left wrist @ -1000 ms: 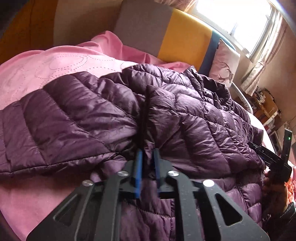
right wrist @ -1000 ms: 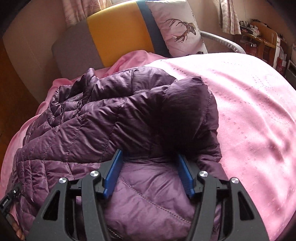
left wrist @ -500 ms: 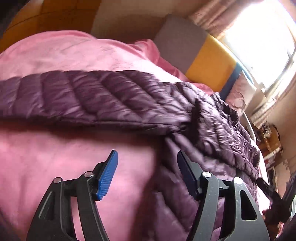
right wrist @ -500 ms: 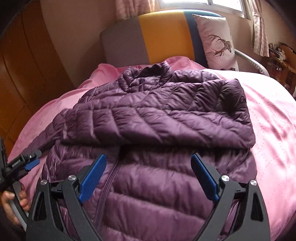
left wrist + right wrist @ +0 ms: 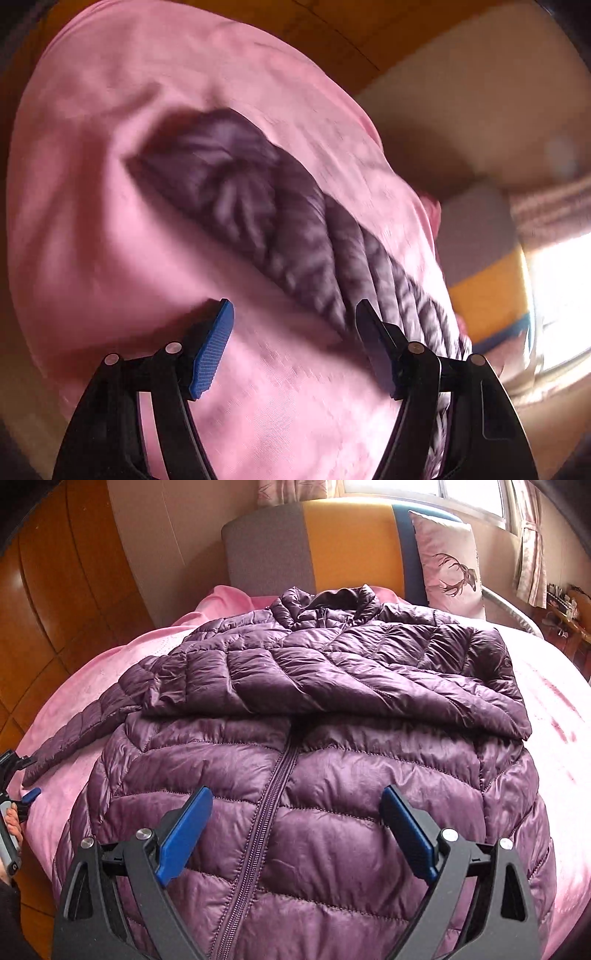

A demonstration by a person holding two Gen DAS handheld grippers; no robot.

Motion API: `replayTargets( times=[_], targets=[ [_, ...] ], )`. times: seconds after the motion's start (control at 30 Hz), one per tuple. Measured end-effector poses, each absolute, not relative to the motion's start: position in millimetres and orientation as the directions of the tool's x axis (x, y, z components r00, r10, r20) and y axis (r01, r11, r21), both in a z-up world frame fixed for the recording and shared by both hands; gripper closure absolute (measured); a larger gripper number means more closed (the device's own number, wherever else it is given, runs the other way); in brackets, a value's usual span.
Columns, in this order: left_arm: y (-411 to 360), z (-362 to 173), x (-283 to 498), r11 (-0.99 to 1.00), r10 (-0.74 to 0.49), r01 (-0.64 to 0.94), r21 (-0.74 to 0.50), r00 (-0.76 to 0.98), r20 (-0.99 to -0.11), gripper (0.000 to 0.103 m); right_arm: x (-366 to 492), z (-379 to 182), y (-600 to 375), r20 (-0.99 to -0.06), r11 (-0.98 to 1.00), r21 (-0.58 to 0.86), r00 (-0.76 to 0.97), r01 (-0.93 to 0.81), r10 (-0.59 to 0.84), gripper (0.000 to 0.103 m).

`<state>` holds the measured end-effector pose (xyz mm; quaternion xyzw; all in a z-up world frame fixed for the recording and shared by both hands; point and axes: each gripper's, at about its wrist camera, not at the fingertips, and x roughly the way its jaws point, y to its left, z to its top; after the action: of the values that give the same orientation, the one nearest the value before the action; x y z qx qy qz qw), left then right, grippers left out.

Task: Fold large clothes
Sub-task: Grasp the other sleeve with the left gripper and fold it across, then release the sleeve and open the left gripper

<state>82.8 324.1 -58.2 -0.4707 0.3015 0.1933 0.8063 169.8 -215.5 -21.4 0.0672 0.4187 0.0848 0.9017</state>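
Showing only in the right view, jacket's zipper [image 5: 275, 794]; both grippers' fingers [image 5: 184, 830] spread, empty

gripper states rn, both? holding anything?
Left gripper: open, holding nothing; jaws just opened, only the pink bedspread between them.
Right gripper: open, empty, over the purple jacket.

You are in a home bedroom: a pink-sheeted bed [image 5: 554, 716], padded headboard [image 5: 332, 542], deer-print pillow [image 5: 450, 565], curtained window [image 5: 476, 494].
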Motion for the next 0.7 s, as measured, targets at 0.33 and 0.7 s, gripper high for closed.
replayTargets(
  times=[0.33,0.7],
  targets=[
    [366,-57,100,0.407,0.038,-0.627,-0.664,0.738,-0.674,0.092,165,-16,-218,-0.741,0.976,0.199,0.639,-0.086,0.207,0.011],
    [197,62,138,0.875,-0.134,-0.094,-0.475,0.896,-0.424,0.094,159,0,-233,-0.708,0.969,0.239,0.671,-0.066,0.22,0.012]
  ],
)
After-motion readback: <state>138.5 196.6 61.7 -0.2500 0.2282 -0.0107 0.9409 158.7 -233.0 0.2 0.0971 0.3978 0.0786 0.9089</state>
